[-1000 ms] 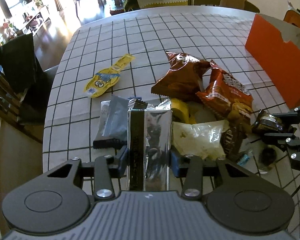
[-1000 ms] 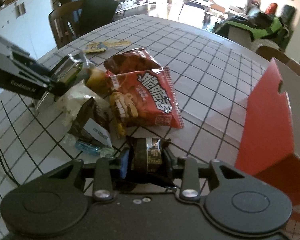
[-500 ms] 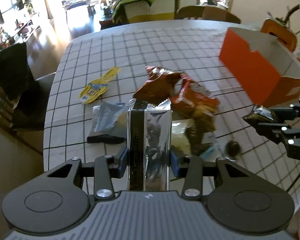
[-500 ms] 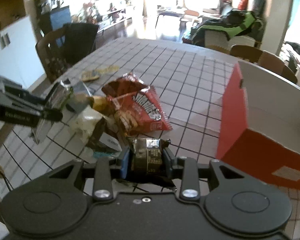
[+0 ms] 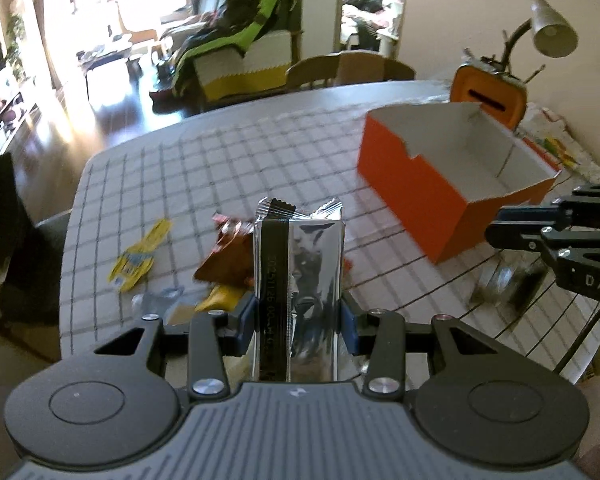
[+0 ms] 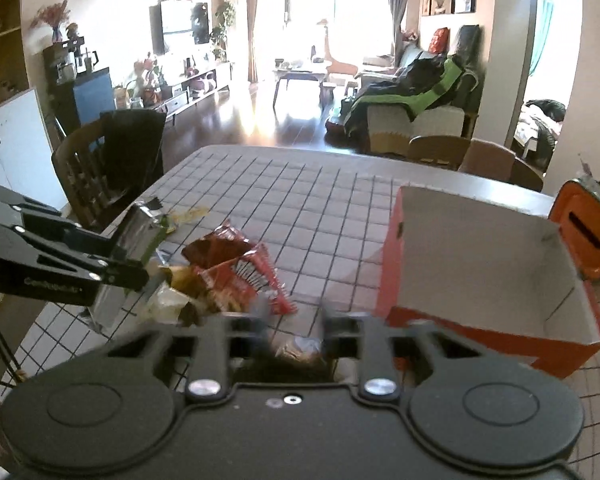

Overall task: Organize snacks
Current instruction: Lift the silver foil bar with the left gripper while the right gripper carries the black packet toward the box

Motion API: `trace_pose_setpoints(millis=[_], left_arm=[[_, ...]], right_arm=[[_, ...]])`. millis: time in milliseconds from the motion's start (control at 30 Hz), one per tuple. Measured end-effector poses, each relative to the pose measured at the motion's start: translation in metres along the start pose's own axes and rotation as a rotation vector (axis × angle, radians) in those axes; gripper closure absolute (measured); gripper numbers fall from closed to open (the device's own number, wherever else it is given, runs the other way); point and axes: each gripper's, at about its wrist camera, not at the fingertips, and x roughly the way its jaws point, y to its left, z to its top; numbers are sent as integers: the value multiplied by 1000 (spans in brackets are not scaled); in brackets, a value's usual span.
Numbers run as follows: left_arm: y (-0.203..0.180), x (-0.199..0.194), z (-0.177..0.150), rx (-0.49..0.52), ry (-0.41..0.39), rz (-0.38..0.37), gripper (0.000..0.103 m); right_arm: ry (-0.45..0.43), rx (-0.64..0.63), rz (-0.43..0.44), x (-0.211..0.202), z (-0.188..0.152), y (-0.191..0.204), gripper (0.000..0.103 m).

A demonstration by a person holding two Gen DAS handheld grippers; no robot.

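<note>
Left fingers (image 5: 246, 322): we clamp both pads on the silver packet (image 5: 300, 300), upright in our left gripper (image 5: 298, 320).
Right fingers: our right gripper (image 6: 296, 332) seems closed on a small dark snack (image 6: 300, 348); blurred.
Snack pile (image 6: 228, 276): on the checked table (image 6: 320, 208), left.
Orange box (image 5: 452, 184): open, far right.

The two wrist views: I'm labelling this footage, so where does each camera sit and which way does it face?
Left wrist: on the left gripper, looking down across the grid-patterned table; its silver foil packet fills the centre.
Right wrist: on the right gripper, facing the living room; a blurred dark wrapper sits between its fingers.
Shared: open orange cardboard box, snack pile, and each other's gripper.
</note>
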Motion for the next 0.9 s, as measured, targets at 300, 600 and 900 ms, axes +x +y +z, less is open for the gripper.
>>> trace_pose_setpoints(millis=[300,600,900], left_arm=[[-24,19,19,-5,5,-16,61],[-31,33,-3,-28,73,-4,61],[-24,26,-25,-73,107,29,61]], right_arm=[[75,-11,16,9,-18,-35,87],[201,-32,121,38,-68,-40,68],[269,-360,306,65,-81,-7,25]])
